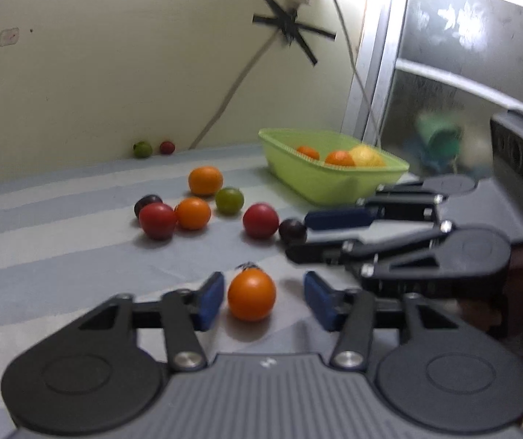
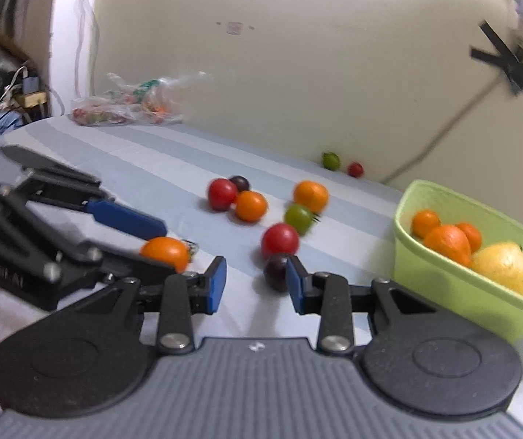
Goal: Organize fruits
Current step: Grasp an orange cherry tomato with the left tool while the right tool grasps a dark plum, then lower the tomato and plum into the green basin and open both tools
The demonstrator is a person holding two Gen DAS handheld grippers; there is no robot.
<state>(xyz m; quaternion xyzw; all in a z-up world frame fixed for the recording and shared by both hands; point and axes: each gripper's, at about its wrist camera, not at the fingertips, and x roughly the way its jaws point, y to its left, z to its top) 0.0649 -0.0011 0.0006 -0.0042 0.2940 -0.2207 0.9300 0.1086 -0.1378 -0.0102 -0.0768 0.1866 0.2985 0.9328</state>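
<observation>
An orange fruit (image 1: pixel 251 294) lies on the striped cloth between the blue pads of my left gripper (image 1: pixel 265 300). The left pad is almost at it, the right pad stands clear of it, so the gripper is open. From the right wrist view the same orange (image 2: pixel 166 252) shows inside the left gripper (image 2: pixel 168 247). My right gripper (image 2: pixel 256 285) is open, with a dark plum (image 2: pixel 274 272) at its tips beside the right pad. The left wrist view shows that plum (image 1: pixel 292 231) at the right gripper (image 1: pixel 297 237). A green basket (image 1: pixel 334 186) holds oranges and a yellow fruit.
Loose on the cloth lie two red fruits (image 1: pixel 260 220), two oranges (image 1: pixel 192 213), a green fruit (image 1: pixel 229 200) and another plum (image 1: pixel 146 201). A small green fruit (image 1: pixel 142 149) and a small red one sit by the wall. A plastic bag (image 2: pixel 130 106) lies far left.
</observation>
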